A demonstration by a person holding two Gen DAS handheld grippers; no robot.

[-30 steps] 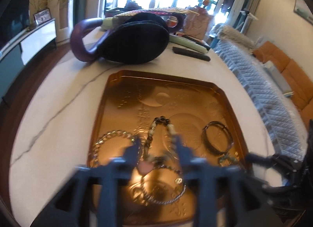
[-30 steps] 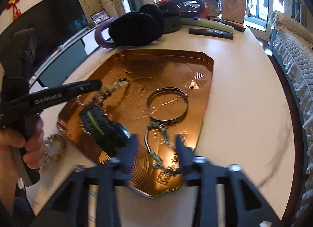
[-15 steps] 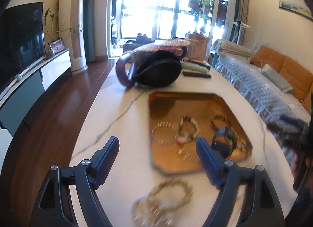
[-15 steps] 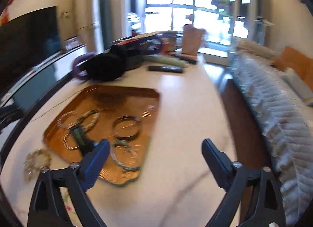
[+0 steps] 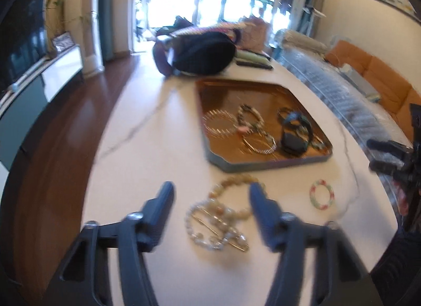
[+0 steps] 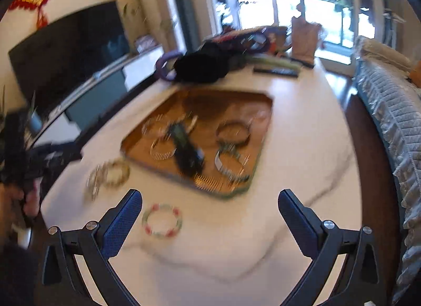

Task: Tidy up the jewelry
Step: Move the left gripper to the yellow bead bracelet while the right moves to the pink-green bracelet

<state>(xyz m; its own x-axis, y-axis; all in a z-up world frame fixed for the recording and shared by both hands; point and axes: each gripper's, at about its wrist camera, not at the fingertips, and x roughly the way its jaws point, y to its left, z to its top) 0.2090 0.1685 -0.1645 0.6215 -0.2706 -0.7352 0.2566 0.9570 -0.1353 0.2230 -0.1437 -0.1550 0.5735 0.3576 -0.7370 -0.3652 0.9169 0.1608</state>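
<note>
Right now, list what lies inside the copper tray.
The tray holds a chain bracelet, a beaded bracelet, a silver bangle and a dark watch. The watch covers part of further bracelets; blur hides finer detail.

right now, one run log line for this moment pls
left gripper: open over beaded bracelets | right gripper: open, empty | pink-green ring: on table | tray: holds jewelry

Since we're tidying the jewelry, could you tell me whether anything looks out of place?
Yes: a tangled heap of pale beaded bracelets and a pink-and-green ring bracelet lie on the bare table, outside the copper tray holding the rest.
</note>
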